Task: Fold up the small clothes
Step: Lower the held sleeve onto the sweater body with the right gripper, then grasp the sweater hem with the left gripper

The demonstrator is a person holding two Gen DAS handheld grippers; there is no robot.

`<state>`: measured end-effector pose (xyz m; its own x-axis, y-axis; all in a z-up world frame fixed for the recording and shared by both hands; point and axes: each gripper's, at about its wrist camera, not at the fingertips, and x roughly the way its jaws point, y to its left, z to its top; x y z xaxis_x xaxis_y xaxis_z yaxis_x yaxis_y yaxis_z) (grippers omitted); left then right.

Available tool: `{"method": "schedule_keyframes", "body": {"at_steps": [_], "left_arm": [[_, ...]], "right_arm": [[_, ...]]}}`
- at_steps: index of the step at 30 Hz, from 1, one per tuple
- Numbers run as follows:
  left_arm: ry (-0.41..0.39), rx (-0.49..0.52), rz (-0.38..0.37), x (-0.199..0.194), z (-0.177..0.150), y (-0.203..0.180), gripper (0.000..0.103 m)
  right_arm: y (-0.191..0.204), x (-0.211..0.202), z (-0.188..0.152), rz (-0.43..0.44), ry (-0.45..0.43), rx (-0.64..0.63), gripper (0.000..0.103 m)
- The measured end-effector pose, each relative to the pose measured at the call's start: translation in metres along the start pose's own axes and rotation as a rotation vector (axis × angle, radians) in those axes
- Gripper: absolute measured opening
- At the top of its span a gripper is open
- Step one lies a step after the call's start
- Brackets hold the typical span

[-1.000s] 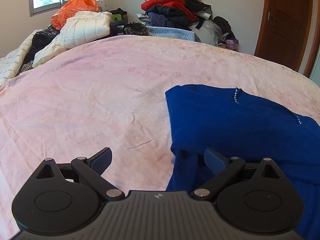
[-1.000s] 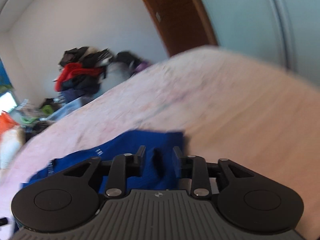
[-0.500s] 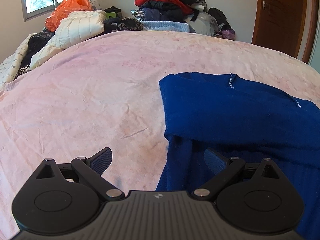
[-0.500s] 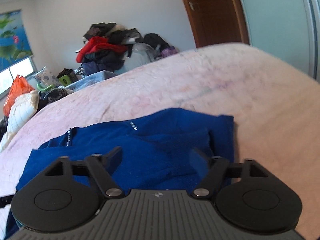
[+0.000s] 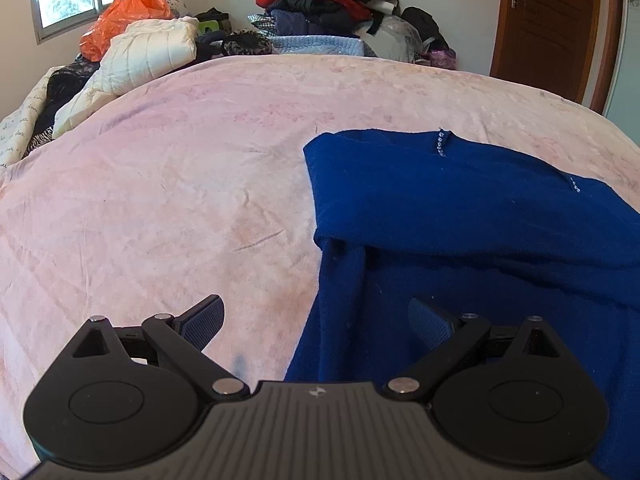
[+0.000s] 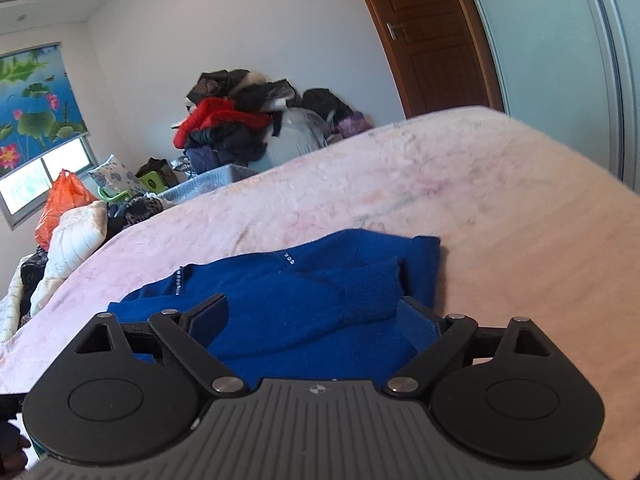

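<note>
Lying partly folded on the pink bedspread [image 5: 200, 168]: blue sweater [image 5: 460, 200], one sleeve laid across its body. Left gripper [image 5: 316, 320] spread wide at the sweater's near left edge, holding nothing. Right gripper [image 6: 312, 316] just opened wide above the sweater's right side, cloth below but none pinched.

A wide bed covered in a pale pink, faintly mottled and creased blanket [image 5: 200, 184] carries everything. A deep blue knitted garment with small rows of sparkling studs [image 5: 460, 200] lies flat on the blanket, partly folded over itself. Far from the blue garment, at the blanket's far edge, rest a cream quilted padded jacket [image 5: 148, 54] and a light blue knitted piece [image 5: 316, 45], with more dark clothes between them.
</note>
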<state>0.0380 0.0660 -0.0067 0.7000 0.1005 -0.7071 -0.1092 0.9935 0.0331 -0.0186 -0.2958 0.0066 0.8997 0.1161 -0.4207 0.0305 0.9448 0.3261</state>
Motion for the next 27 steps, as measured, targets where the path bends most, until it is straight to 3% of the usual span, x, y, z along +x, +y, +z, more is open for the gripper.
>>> {"method": "schedule_keyframes", "body": {"at_steps": [7, 13, 20, 23, 27], "left_arm": [[-0.014, 0.022, -0.050, -0.026, -0.009, 0.020, 0.099], [0.038, -0.005, -0.147, -0.039, -0.027, 0.052, 0.099], [0.099, -0.008, -0.231, -0.051, -0.050, 0.096, 0.099], [0.113, -0.001, -0.289, -0.057, -0.057, 0.118, 0.099], [0.160, -0.025, -0.389, -0.061, -0.068, 0.147, 0.099]], "right_arm": [[-0.022, -0.065, -0.019, -0.005, 0.011, -0.066, 0.098], [-0.018, -0.105, -0.037, 0.179, 0.071, -0.151, 0.098], [-0.002, -0.125, -0.059, 0.381, 0.263, -0.232, 0.095], [-0.014, -0.127, -0.069, 0.365, 0.342, -0.155, 0.095], [-0.041, -0.130, -0.085, 0.386, 0.381, 0.024, 0.090]]}}
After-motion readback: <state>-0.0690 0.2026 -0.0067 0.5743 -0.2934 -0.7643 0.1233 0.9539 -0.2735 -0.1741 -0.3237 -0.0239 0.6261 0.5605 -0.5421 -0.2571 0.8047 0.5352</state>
